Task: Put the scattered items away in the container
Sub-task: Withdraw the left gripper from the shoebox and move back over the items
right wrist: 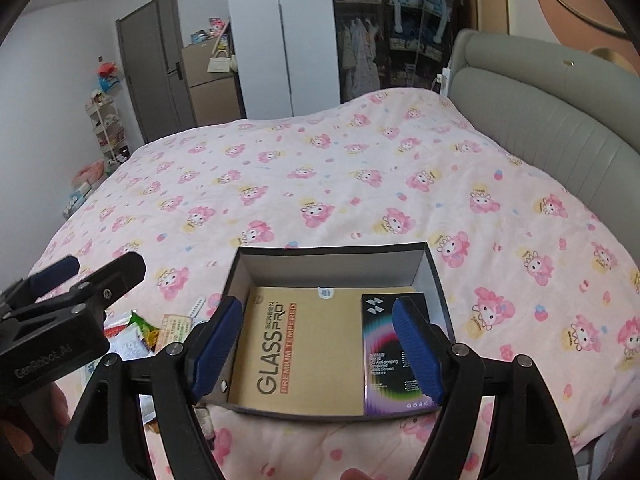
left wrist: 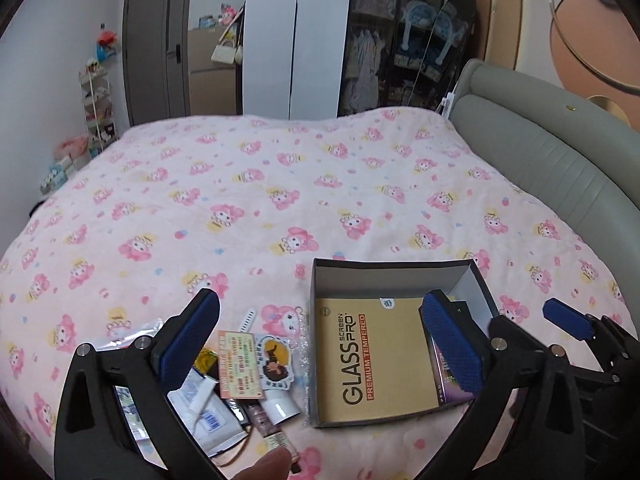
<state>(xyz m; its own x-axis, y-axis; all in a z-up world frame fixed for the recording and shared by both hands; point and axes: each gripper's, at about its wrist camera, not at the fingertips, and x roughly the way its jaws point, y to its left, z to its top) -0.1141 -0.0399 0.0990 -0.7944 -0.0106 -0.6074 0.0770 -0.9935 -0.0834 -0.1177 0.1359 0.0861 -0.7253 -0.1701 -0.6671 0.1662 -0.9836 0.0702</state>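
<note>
Scattered items (left wrist: 240, 376) heaped on the bed (left wrist: 280, 200), at 9 o'clock of the container (left wrist: 400, 276) and just beside its left wall. Among them: orange-and-green printed card (left wrist: 239, 362), round sticker with a dark-haired figure (left wrist: 274, 360), white tube (left wrist: 282, 406), white packets (left wrist: 204, 408), small white strip (left wrist: 247, 318) at 12 o'clock of the heap, clear crinkled wrapper (left wrist: 138, 330) at 10 o'clock. Seen from the right wrist view as green and yellow wrappers and the same card at 9 o'clock of the box.

Container: open dark box with pale inner walls, resting flat on the pink cartoon-print bedspread. Inside, lying flat: tan GLASS screen protector package (right wrist: 296, 344) filling the left and middle, dark rainbow-striped package (right wrist: 390, 360) along the right wall at 3 o'clock, touching the tan one.

Left tongs (left wrist: 316, 344) spread wide, nothing between the blue pads (left wrist: 188, 332), raised above the heap and the box's left half. Right tongs (right wrist: 318, 348) also spread wide and empty, raised over the box, one pad over each package.

Fingertip (left wrist: 268, 464) visible at 6 o'clock of the left wrist view. Grey padded headboard (right wrist: 540, 120) at 2 o'clock, wardrobe (right wrist: 280, 40) and door (right wrist: 156, 64) beyond the bed at 12 and 10 o'clock.
</note>
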